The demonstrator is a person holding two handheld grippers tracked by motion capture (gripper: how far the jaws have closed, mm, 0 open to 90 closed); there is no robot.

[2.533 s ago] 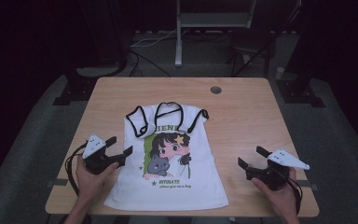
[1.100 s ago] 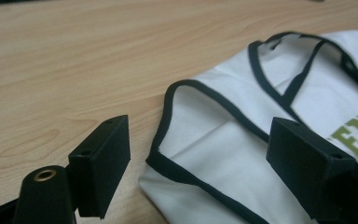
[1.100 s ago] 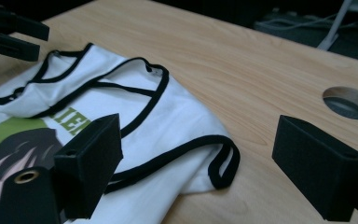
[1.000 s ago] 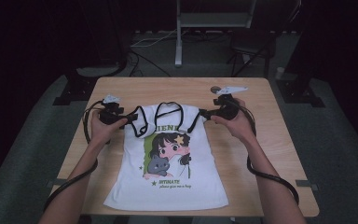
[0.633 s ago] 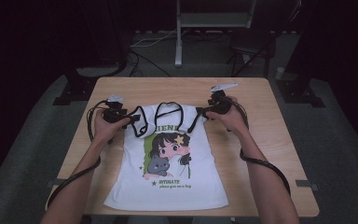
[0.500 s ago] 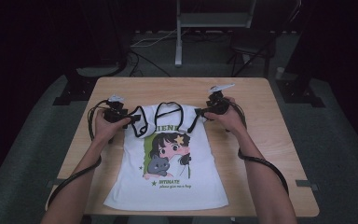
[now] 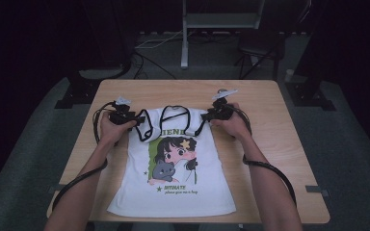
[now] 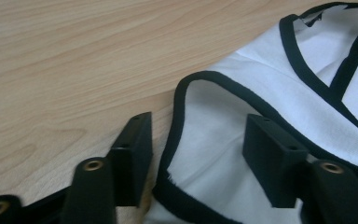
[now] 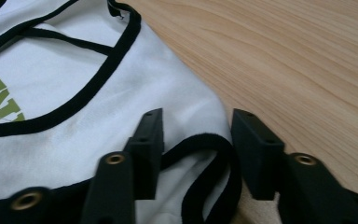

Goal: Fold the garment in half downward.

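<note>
At the far end of a white printed T-shirt (image 7: 173, 163) lying flat on the wooden table (image 7: 270, 120), the left gripper (image 8: 196, 140) and right gripper (image 9: 196, 135) have just been closing, jaws part-open around the black-trimmed sleeve hems. Both should pinch evenly behind the trim before lifting. The shirt's long axis runs collar-far, hem-near.

High cam overhead facing forward, tongs cams close, all share shirt (image 7: 173, 163)

light wooden table (image 7: 270, 103), grey carpet floor (image 7: 351, 159), metal stand (image 7: 185, 33) behind, dark surroundings
</note>
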